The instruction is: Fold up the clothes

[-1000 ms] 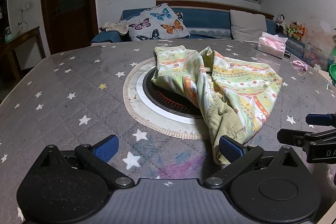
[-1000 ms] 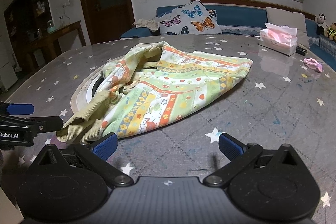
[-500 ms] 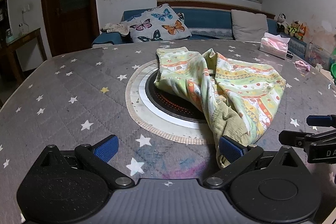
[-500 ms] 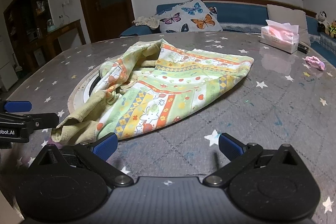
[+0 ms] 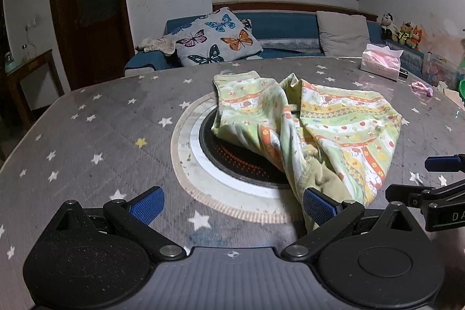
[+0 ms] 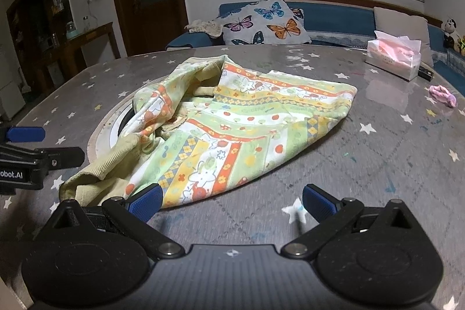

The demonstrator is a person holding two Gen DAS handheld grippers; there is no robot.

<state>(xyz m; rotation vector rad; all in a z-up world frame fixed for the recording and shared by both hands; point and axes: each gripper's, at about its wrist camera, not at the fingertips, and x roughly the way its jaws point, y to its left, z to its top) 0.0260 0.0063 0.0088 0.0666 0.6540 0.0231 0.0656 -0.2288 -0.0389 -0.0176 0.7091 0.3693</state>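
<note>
Both grippers, left (image 5: pixel 232 205) and right (image 6: pixel 231 201), are held wide open, nothing gripped. A crumpled garment (image 6: pixel 232 132) lies on the star-printed table (image 5: pixel 87 141), partly over the round burner (image 5: pixel 232 164). A tissue box (image 6: pixel 392 60) holds pink tissues; a sofa (image 5: pixel 284 25) stands behind.

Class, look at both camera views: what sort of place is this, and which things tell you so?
Most likely a home living or dining room: a blue sofa with a butterfly cushion, soft toys on a ledge, and a star-patterned table holding a tissue box.
</note>
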